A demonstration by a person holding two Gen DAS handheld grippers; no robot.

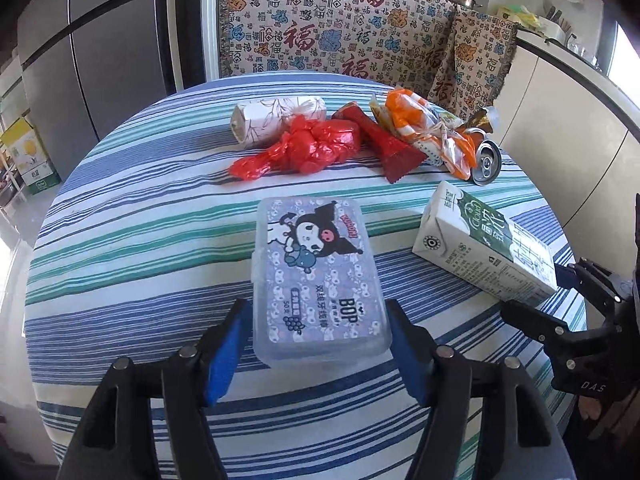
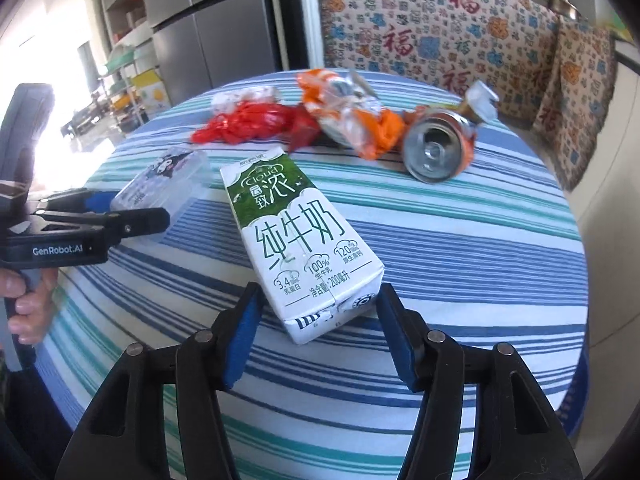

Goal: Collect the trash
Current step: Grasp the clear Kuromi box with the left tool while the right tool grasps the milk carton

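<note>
Left gripper (image 1: 320,320): I find its blue pads spread wide, flanking the near end of the floss-pick box (image 1: 320,276); a pad sits just beside each side, grip not confirmed.
Right gripper (image 2: 316,320): I see it equally wide, straddling the near end of the milk carton (image 2: 296,240); narrow gaps show on both sides, nothing clamped.
Floss-pick box: flat on the striped tablecloth (image 1: 140,240), at 12 o'clock from my left gripper.
Milk carton: lying on its side, at 3 o'clock of the box, apart from it.
Remaining trash: red plastic bag (image 1: 304,148), red wrapper (image 1: 384,140), orange wrappers (image 1: 424,124) and crushed can (image 1: 486,162) in a row at 12 o'clock, near the far table edge.
Paper roll (image 1: 276,118): behind the red bag, touching it.
</note>
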